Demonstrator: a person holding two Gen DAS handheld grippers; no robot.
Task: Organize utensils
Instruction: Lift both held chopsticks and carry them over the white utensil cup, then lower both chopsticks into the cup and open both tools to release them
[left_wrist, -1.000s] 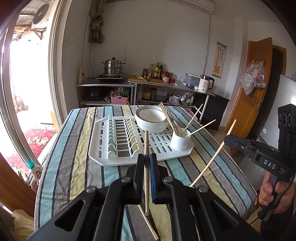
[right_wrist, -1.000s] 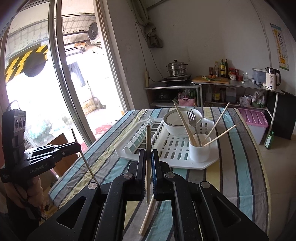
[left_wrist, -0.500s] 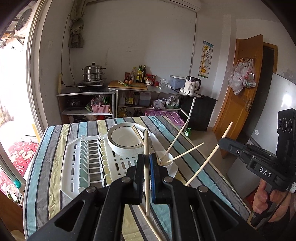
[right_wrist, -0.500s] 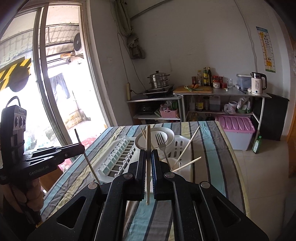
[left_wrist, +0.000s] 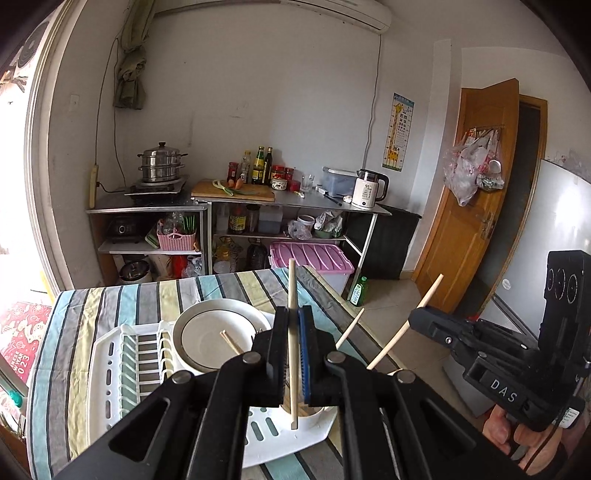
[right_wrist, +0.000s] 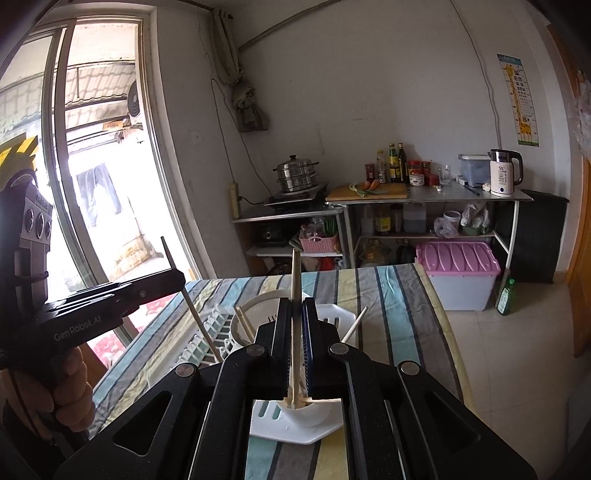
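We had the striped table (left_wrist: 110, 299) before us, with the white drying rack (left_wrist: 122, 354) on it, a bowl (left_wrist: 218, 332) at the rack's far side and the small white utensil cup (right_wrist: 310, 410) at its near right corner. The cup already held a few chopsticks leaning out to the right and left.

The step in hand, as we judged it, was bringing two more chopsticks to that cup. Our left gripper (left_wrist: 294, 354) was clamped tight on one chopstick (left_wrist: 292, 295), held upright, its lower tip showing just above or at the cup's rim. Our right gripper (right_wrist: 296, 350) was likewise closed on a second chopstick (right_wrist: 295, 273), also upright, with its lower end over the cup's mouth; whether it touched the sticks inside we could not tell.

The next move, we thought, called for lowering each stick until its tip sat well inside the cup, one hand at a time so the two would not cross, then easing the fingers apart and letting it settle among the others without tipping the light cup.
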